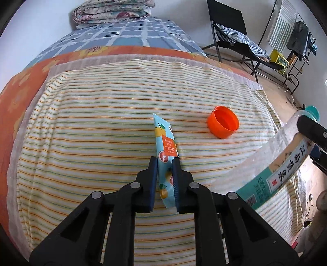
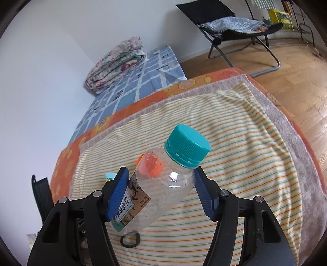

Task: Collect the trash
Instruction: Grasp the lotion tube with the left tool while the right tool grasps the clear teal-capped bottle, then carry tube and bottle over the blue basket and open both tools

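In the left wrist view, the left gripper [image 1: 165, 163] has its two dark pads pressed narrow against the sides of a light-blue snack wrapper [image 1: 166, 155] printed with fruit; the wrapper stands on edge on the striped towel [image 1: 102, 122], its free end pointing toward twelve o'clock past the fingertips. At about two o'clock from the wrapper, well apart from it, an orange cap [image 1: 223, 122] lies tipped with its open mouth facing the camera. At three o'clock a clear plastic bottle [image 1: 273, 163] with a teal label slants up toward the frame's edge, a dark finger of the right gripper [image 1: 312, 131] across its upper part. Beyond the towel, at twelve o'clock, lie an orange flowered sheet [image 1: 24, 90], a blue checked sheet [image 1: 130, 34] and a folded quilt [image 1: 112, 12]; a black folding chair [image 1: 235, 38] stands at one o'clock. In the right wrist view, the right gripper [image 2: 161, 196] holds the bottle [image 2: 163, 194] tilted between its blue pads, teal cap [image 2: 188, 145] pointing to one o'clock above the towel [image 2: 245, 143]; the left pad lies against the label, and the right pad meets the shoulder below the cap. The orange cap [image 2: 151, 165] shows through the clear plastic, and a corner of the wrapper [image 2: 110, 176] peeks out at nine o'clock. A small dark ring [image 2: 130, 240] lies on the towel at six o'clock.
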`<control>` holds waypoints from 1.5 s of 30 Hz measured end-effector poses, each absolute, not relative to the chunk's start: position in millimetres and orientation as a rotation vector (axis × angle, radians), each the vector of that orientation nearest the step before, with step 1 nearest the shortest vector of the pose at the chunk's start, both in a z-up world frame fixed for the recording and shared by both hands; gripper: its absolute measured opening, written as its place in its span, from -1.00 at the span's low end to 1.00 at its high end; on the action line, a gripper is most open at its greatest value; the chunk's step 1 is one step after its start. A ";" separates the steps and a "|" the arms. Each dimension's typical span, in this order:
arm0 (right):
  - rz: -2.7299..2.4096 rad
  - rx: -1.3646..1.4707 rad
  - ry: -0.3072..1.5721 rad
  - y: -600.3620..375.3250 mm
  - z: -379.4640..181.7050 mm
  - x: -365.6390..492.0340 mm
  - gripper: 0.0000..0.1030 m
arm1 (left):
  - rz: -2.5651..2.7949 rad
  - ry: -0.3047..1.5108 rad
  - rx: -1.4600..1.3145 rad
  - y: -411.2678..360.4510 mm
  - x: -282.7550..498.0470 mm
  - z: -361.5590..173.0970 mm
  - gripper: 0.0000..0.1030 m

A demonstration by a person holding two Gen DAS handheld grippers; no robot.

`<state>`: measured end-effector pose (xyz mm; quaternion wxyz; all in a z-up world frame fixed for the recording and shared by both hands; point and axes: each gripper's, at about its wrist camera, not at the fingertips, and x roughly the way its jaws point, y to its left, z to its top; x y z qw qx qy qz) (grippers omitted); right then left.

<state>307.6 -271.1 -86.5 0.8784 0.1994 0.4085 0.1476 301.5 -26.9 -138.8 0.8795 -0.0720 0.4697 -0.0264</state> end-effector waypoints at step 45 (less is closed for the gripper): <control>0.574 -0.094 0.591 -269.5 -15.0 54.1 0.22 | -0.284 0.755 -0.211 -45.6 35.2 -26.2 -0.92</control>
